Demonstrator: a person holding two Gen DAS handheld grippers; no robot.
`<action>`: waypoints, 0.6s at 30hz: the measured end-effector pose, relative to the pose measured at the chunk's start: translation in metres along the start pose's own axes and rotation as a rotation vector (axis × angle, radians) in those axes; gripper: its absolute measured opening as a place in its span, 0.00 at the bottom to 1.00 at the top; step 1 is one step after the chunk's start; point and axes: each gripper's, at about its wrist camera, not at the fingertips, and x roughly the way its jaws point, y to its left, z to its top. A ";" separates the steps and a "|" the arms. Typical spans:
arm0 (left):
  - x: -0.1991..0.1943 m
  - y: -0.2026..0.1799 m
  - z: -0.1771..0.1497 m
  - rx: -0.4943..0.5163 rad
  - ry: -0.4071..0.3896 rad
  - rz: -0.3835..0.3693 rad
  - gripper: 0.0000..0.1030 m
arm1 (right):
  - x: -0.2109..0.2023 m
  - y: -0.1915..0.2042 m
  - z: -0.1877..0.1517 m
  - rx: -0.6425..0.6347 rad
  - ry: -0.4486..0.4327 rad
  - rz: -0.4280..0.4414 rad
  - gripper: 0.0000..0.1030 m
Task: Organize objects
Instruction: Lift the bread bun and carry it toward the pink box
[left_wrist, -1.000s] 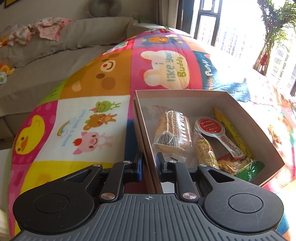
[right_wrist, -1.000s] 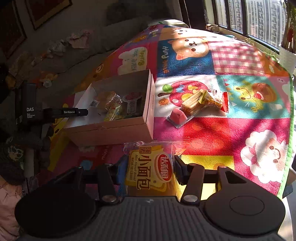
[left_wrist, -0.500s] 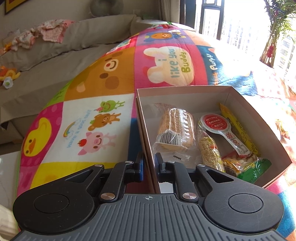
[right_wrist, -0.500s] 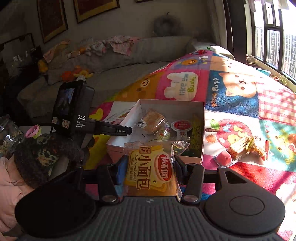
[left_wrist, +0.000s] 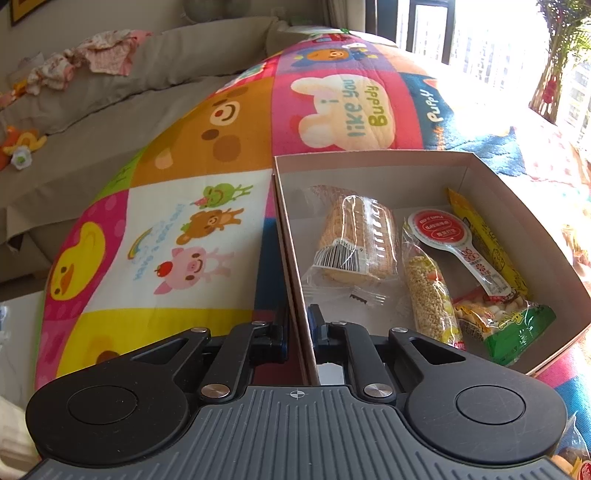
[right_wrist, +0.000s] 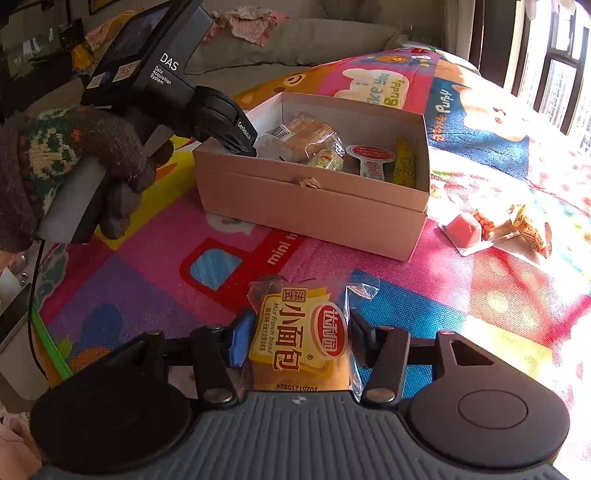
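A cardboard box (left_wrist: 369, 162) sits on the cartoon play mat and holds several snacks: a wafer packet (left_wrist: 354, 236), a grain bar (left_wrist: 428, 291), a red-lidded jelly spoon (left_wrist: 443, 229), a yellow stick (left_wrist: 487, 243) and a green bag (left_wrist: 509, 325). My left gripper (left_wrist: 297, 325) is shut on the box's near left wall. In the right wrist view that same left gripper (right_wrist: 240, 144) pinches the box (right_wrist: 314, 206) at its left corner, held by a gloved hand (right_wrist: 74, 162). My right gripper (right_wrist: 299, 332) has a yellow mini-bread packet (right_wrist: 299, 339) between its pads, low over the mat in front of the box; its jaws are opening.
To the right of the box a pink jelly cup (right_wrist: 461, 229) and loose snack packets (right_wrist: 517, 225) lie on the mat. A grey sofa (left_wrist: 166, 74) with clothes on it borders the mat at the back. Windows (right_wrist: 554, 74) stand at the far right.
The right gripper has dropped toward the mat and rolled, still carrying the bread packet, with the box now seen from its long front side. The left gripper has tightened on the box wall.
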 end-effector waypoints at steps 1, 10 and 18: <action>0.000 0.000 0.000 0.000 0.000 0.000 0.12 | 0.002 0.000 -0.002 0.006 0.002 -0.003 0.57; 0.000 0.000 0.000 -0.002 0.000 -0.001 0.12 | 0.009 0.001 -0.004 0.029 0.009 0.004 0.71; -0.001 0.001 -0.001 -0.021 -0.008 -0.012 0.12 | 0.009 0.001 -0.006 0.044 -0.012 0.013 0.66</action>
